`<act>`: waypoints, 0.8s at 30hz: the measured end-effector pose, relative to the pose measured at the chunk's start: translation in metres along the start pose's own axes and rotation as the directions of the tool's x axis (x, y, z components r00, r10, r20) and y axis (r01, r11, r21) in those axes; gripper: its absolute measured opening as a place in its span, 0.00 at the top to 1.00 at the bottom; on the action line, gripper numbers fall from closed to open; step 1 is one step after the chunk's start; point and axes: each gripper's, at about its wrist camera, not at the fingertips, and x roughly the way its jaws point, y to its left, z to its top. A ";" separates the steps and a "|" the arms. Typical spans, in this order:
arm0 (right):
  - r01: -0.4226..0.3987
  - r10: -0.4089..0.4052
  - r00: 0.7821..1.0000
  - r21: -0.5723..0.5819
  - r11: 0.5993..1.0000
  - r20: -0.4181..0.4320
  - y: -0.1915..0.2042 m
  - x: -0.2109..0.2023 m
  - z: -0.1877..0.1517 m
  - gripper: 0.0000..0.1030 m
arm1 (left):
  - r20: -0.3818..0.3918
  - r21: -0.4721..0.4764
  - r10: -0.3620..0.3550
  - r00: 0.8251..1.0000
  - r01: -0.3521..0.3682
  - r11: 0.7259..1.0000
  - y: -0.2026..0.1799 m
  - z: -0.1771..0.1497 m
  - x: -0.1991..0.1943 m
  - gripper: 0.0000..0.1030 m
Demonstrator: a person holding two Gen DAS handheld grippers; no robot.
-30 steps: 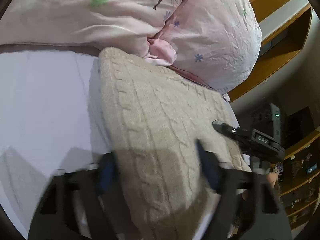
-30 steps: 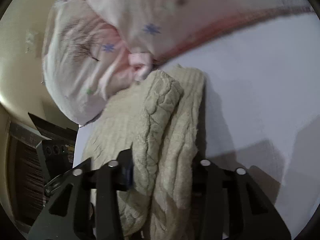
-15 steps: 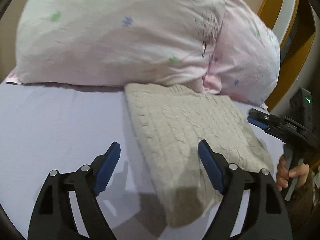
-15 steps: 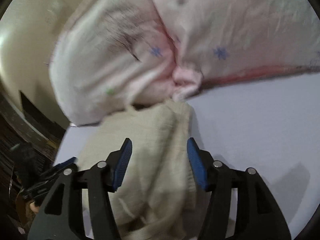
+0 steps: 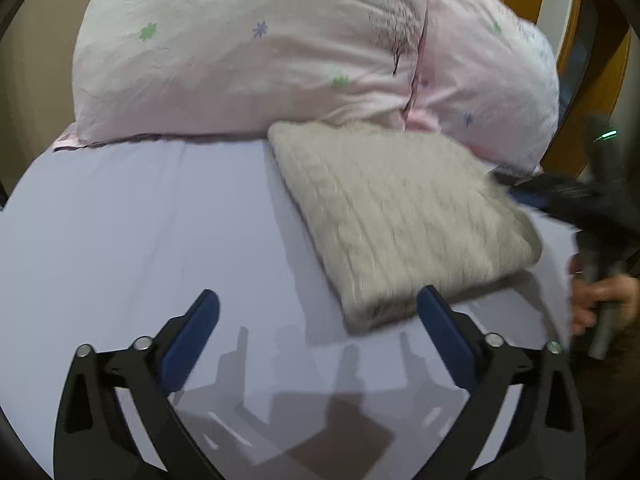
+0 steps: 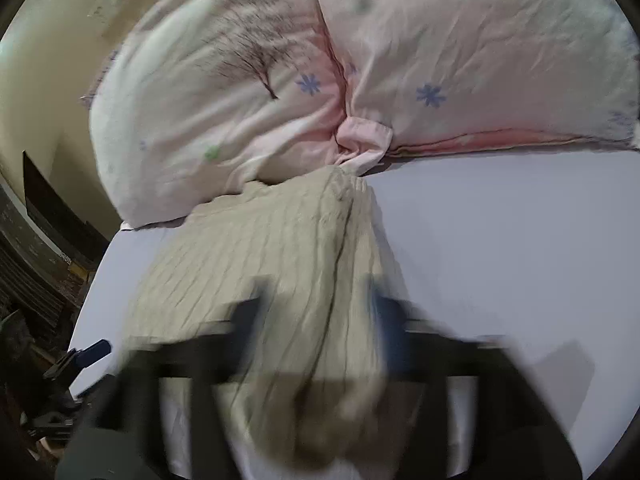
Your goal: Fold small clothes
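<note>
Folded beige knit sweater [image 5: 400,216] lies right of centre on the bed sheet [image 5: 140,240], its far edge touching the pink pillows [image 5: 248,52]. Left claw [image 5: 318,336], lower frame: spread wide, empty. Right claw [image 6: 320,304]: blurred, parted over the sweater, grip unclear.

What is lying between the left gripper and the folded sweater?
Only bare lavender bedsheet, crossed by shadows, separates the left gripper from the folded sweater, in the left wrist view.

Your two wrist views face the pillows [image 5: 248,52] from opposite sides.
Both share the folded sweater [image 5: 400,208]; your right view sits closer.
</note>
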 end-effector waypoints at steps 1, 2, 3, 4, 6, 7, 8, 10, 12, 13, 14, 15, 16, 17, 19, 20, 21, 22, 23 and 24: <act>0.014 -0.014 1.000 -0.016 1.000 0.020 0.004 -0.012 -0.008 0.02 | -0.010 0.009 0.025 1.000 -0.025 1.000 -0.003 -0.004 0.002 0.01; 0.046 -0.045 0.999 -0.034 0.998 0.023 0.007 -0.024 -0.017 0.02 | -0.027 0.015 0.045 0.999 -0.045 0.999 -0.005 -0.007 0.005 0.01; 0.077 -0.077 0.997 -0.045 0.996 0.010 0.004 -0.033 -0.023 0.02 | -0.041 0.019 0.055 0.998 -0.054 0.998 -0.006 -0.009 0.008 0.01; 0.126 -0.128 0.992 -0.061 0.990 -0.023 0.006 -0.036 -0.031 0.02 | -0.066 0.025 0.067 0.996 -0.066 0.998 -0.009 -0.011 0.014 0.01; 0.145 -0.153 0.985 -0.092 0.985 -0.085 0.012 -0.032 -0.043 0.02 | -0.104 0.036 0.088 0.991 -0.085 0.996 -0.013 -0.013 0.023 0.01; 0.135 -0.147 0.983 -0.109 0.985 -0.109 0.015 -0.030 -0.052 0.02 | -0.124 0.045 0.101 0.987 -0.096 0.994 -0.015 -0.015 0.028 0.01; 0.130 -0.147 0.980 -0.129 0.983 -0.131 0.021 -0.025 -0.059 0.02 | -0.134 0.053 0.108 0.985 -0.102 0.993 -0.017 -0.016 0.032 0.01; 0.160 -0.190 0.968 -0.178 0.971 -0.166 0.031 -0.012 -0.072 0.02 | -0.142 0.064 0.119 0.983 -0.111 0.992 -0.020 -0.018 0.036 0.01; 0.187 -0.226 0.956 -0.205 0.961 -0.187 0.037 0.002 -0.078 0.02 | -0.138 0.077 0.145 0.980 -0.136 0.988 -0.022 -0.019 0.038 0.01; 0.193 -0.234 0.952 -0.202 0.960 -0.198 0.040 0.008 -0.079 0.02 | -0.133 0.077 0.151 0.979 -0.142 0.987 -0.022 -0.020 0.038 0.01; 0.196 -0.235 0.949 -0.193 0.962 -0.210 0.040 0.014 -0.081 0.02 | -0.129 0.072 0.153 0.980 -0.145 0.987 -0.021 -0.020 0.038 0.01; 0.199 -0.235 0.948 -0.179 0.964 -0.216 0.040 0.019 -0.081 0.02 | -0.124 0.067 0.157 0.980 -0.149 0.987 -0.021 -0.020 0.038 0.01; 0.216 -0.251 0.949 -0.183 0.959 -0.192 0.042 0.020 -0.082 0.02 | -0.117 0.062 0.160 0.980 -0.153 0.986 -0.020 -0.021 0.037 0.01; 0.229 -0.263 0.947 -0.186 0.956 -0.185 0.043 0.022 -0.083 0.02 | -0.114 0.060 0.162 0.980 -0.156 0.986 -0.020 -0.021 0.037 0.01; 0.258 -0.297 0.941 -0.221 0.940 -0.163 0.047 0.023 -0.088 0.02 | -0.114 0.061 0.163 0.980 -0.157 0.986 -0.020 -0.021 0.037 0.01; 0.269 -0.308 0.939 -0.231 0.935 -0.153 0.050 0.022 -0.090 0.02 | -0.115 0.060 0.163 0.980 -0.156 0.986 -0.020 -0.021 0.037 0.01; 0.268 -0.306 0.940 -0.225 0.937 -0.153 0.049 0.023 -0.090 0.02 | -0.115 0.061 0.162 0.980 -0.156 0.986 -0.020 -0.021 0.037 0.01; 0.268 -0.305 0.940 -0.225 0.937 -0.153 0.050 0.022 -0.090 0.02 | -0.115 0.061 0.162 0.980 -0.156 0.986 -0.020 -0.021 0.037 0.01; 0.267 -0.305 0.940 -0.225 0.937 -0.152 0.049 0.022 -0.090 0.02 | -0.115 0.061 0.162 0.980 -0.156 0.986 -0.020 -0.021 0.037 0.01; 0.267 -0.305 0.940 -0.225 0.937 -0.152 0.049 0.021 -0.090 0.02 | -0.115 0.062 0.162 0.980 -0.156 0.986 -0.020 -0.020 0.037 0.01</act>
